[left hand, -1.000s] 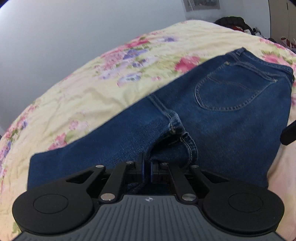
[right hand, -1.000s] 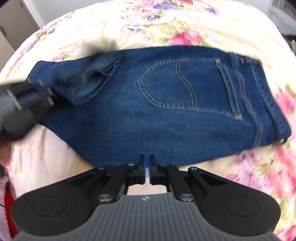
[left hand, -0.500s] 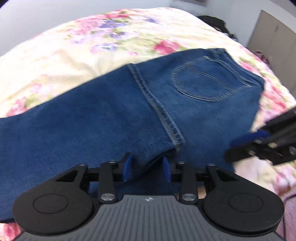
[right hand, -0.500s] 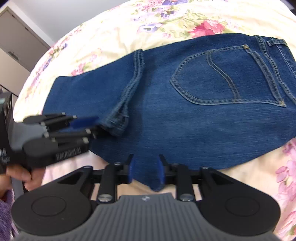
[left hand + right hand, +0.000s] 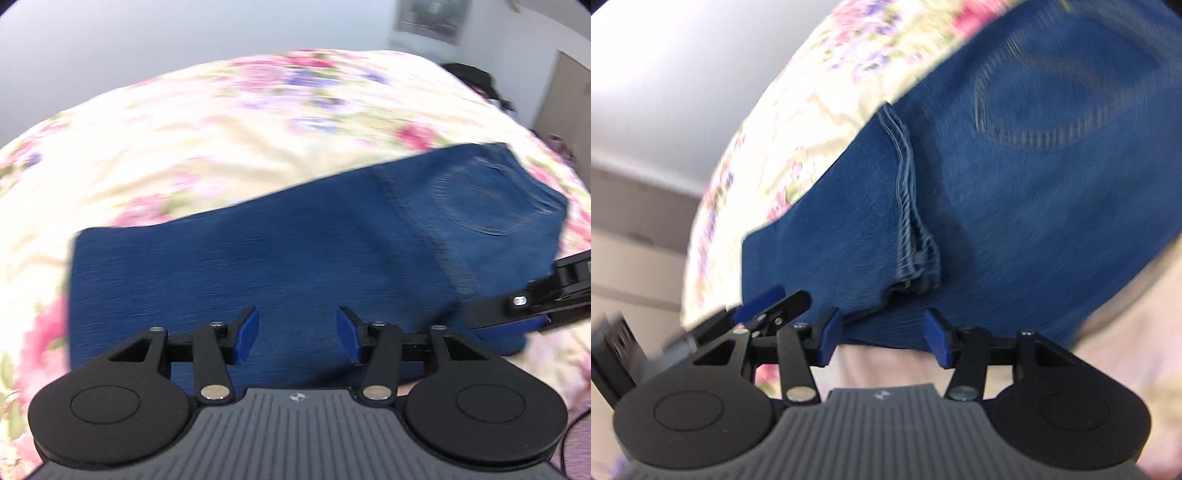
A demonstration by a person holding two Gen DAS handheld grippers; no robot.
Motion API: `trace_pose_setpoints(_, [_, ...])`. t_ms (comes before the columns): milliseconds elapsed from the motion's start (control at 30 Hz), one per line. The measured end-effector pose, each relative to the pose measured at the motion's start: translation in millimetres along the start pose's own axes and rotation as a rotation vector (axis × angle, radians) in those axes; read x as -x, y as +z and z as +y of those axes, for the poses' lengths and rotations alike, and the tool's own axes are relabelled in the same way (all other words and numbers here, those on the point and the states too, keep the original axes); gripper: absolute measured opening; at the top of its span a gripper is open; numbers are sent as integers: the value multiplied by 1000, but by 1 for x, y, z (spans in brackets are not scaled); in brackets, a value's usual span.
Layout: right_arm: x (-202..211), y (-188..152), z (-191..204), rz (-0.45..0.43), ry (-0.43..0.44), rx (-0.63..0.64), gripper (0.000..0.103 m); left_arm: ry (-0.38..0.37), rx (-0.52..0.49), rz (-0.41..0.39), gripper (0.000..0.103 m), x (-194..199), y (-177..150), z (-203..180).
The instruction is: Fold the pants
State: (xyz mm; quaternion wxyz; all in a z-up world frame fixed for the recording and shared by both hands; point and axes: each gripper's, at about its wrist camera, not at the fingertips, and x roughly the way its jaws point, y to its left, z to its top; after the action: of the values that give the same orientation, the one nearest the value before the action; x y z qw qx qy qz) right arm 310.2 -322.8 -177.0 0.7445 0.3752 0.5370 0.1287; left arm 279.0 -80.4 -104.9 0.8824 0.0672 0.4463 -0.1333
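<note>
Blue denim pants (image 5: 280, 266) lie folded flat on the floral bedspread (image 5: 207, 122), with the leg end laid over the seat near the back pocket (image 5: 491, 199). My left gripper (image 5: 297, 334) is open and empty just above the near edge of the folded leg. My right gripper (image 5: 882, 332) is open and empty at the near edge of the pants (image 5: 1015, 206), in front of the hem (image 5: 916, 254). The right gripper also shows at the right of the left wrist view (image 5: 524, 314); the left gripper shows at the lower left of the right wrist view (image 5: 764, 306).
The bed fills both views. A pale wall (image 5: 147, 40) stands behind it. Dark clothes (image 5: 476, 79) lie at the far right corner beside a cupboard door (image 5: 569, 96). Both views are motion-blurred.
Both grippers went from shut on the denim to open and let the leg end drop onto the seat. Both have since pulled back toward the near edge.
</note>
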Motion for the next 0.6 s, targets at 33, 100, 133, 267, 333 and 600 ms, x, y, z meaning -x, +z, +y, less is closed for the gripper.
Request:
trace_pose_setpoints(33, [-6, -1, -2, -2, 17, -34, 46, 32, 5, -5, 57, 0, -1, 7])
trace_pose_setpoints(100, [-17, -2, -6, -18, 51, -112, 46, 64, 28, -5, 57, -2, -5, 23])
trace_pose_setpoints(133, [-21, -1, -9, -32, 59, -147, 46, 67, 44, 1, 57, -3, -7, 29])
trace_pose_setpoints(267, [-34, 6, -21, -68, 43, -261, 41, 73, 88, 3, 57, -7, -12, 55])
trace_pose_setpoints(333, [-38, 8, -30, -77, 37, -322, 35, 65, 97, 2, 57, -11, -13, 61])
trace_pose_setpoints(600, [-38, 6, -40, -144, 51, -380, 17, 48, 111, -17, 57, -14, -19, 73])
